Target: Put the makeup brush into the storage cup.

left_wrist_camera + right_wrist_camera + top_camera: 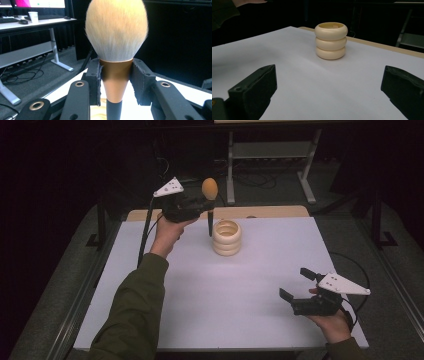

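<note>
**Brush held upright above the ringed holder**

While the right tool (296, 285) rests low in the lower right of the high view, its jaws wide apart and holding nothing, the left tool (206, 204) does the work in the upper middle of that frame. It is closed on a makeup brush (210, 195), and the left gripper view shows how: the two black pads (95, 80) press on the copper collar (116, 80) just under the bristles (116, 27), one on each side. I think this place is chosen because the collar is hard and gives a firm hold, while the soft hair would bend and the thin black handle could slip.

The brush stands with the bristles up and the handle hanging down. The lower end of the handle is just beside the left rim of the cream holder (226, 237), which looks like three rings stacked and is open on top. It seems not yet inside; from the high view I cannot tell if it touches the rim. Probably the brush is kept vertical so the handle can go straight into the opening.

The holder stands alone on the white surface (215, 305), in the upper middle of the right gripper view (331, 41). The right tool points toward it, perhaps to steady it if needed.
</note>
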`<action>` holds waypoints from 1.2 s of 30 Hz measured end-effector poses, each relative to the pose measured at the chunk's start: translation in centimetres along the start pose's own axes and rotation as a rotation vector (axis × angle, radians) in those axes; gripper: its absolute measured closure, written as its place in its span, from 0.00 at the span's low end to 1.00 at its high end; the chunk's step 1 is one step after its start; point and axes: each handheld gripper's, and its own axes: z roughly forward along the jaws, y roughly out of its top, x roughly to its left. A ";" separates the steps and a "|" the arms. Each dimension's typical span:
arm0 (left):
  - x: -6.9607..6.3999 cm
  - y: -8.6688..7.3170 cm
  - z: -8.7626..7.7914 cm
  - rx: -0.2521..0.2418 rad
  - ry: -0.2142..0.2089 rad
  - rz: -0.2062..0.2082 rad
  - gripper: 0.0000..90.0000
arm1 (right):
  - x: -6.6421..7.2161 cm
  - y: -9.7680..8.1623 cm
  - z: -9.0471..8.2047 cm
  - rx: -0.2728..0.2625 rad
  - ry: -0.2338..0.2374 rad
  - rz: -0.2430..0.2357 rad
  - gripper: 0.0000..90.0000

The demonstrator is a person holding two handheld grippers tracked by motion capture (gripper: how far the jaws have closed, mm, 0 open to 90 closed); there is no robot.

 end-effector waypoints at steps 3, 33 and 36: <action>0.1 0.0 0.5 0.004 0.006 0.011 0.70 | 0.0 0.0 0.0 0.000 0.001 0.000 0.00; 0.6 -1.8 4.7 0.021 0.042 0.025 0.70 | -0.2 -0.2 -0.2 0.005 0.001 0.013 0.00; 0.5 -2.1 4.9 0.027 0.044 0.021 0.70 | -0.2 -0.2 -0.2 0.005 0.000 0.005 0.00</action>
